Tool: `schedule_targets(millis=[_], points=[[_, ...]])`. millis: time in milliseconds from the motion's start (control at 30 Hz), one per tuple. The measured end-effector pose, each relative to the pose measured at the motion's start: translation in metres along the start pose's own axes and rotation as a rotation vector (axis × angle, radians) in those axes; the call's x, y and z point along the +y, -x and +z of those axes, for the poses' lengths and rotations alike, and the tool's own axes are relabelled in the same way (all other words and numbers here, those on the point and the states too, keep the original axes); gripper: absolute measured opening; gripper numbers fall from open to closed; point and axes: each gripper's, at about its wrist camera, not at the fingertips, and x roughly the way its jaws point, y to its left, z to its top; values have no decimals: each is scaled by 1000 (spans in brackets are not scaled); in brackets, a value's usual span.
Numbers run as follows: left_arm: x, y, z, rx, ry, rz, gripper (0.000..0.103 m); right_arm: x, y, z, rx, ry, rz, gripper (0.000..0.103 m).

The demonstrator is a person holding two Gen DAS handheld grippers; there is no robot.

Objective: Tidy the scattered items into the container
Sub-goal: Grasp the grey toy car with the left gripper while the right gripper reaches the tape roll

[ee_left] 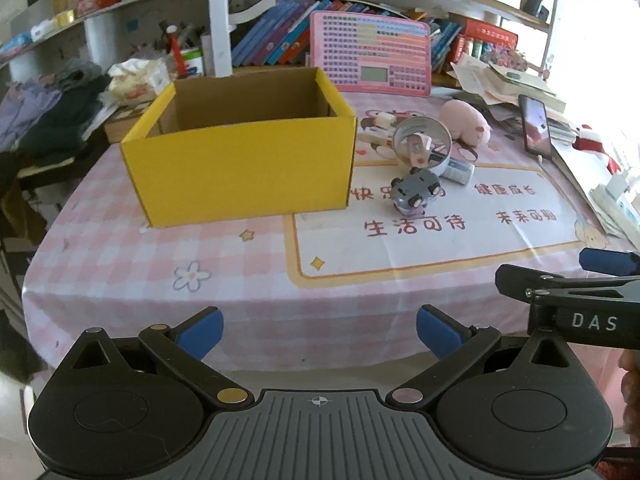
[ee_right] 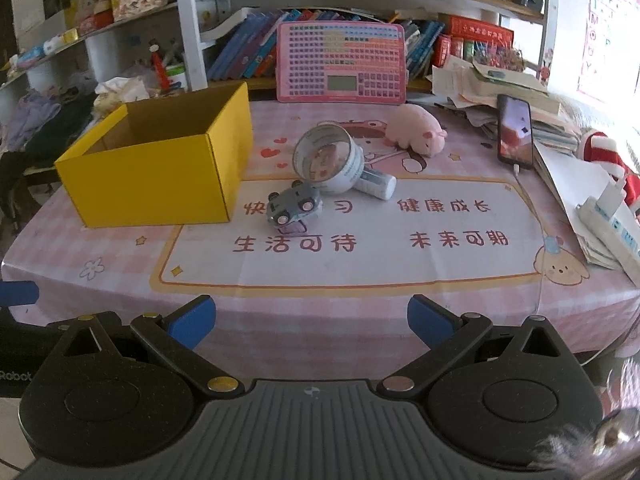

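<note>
Left hand-held gripper (ee_left: pixel 319 332) spread, empty; right hand-held gripper (ee_right: pixel 311 322) spread, empty. Box (ee_left: pixel 244 168) ahead-left of both on surface (ee_right: pixel 360 264). Car (ee_right: pixel 294 208), tape (ee_right: pixel 329 159), tube (ee_right: pixel 378 184), plush (ee_right: pixel 416 130) ahead, right of box

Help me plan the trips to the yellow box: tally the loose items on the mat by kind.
Toy car: 1
Tape roll: 1
White tube: 1
Pink plush pig: 1
Small purple piece under the car: 1
Total: 5
</note>
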Motion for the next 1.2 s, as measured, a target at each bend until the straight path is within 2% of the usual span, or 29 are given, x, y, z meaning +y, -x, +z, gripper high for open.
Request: schedule_targets(millis=[100, 233, 500, 567, 767, 933, 1067, 1200], points=[[-4, -5, 5, -9, -15, -10, 102, -9, -1, 5, -34, -48, 8, 103], [-12, -16, 12, -10, -34, -40, 102, -19, -10, 10, -24, -72, 29, 103], [-41, -42, 34, -8, -107, -91, 89, -45, -34, 30, -31, -91, 6, 102], [-50, -50, 42, -11, -121, -104, 86, -52, -40, 38, -35, -86, 14, 101], [-82, -79, 67, -9, -171, -126, 86, -69, -61, 61, -28, -44, 33, 98], [-104, -104, 82, 14, -204, -111, 86, -89, -83, 77, 2, -36, 48, 95], [-118, -124, 93, 23, -243, -68, 86, -100, -109, 88, 52, -24, 27, 84], [-126, -144, 103, 35, -269, -21, 86, -111, -132, 98, 90, -34, 72, 81]])
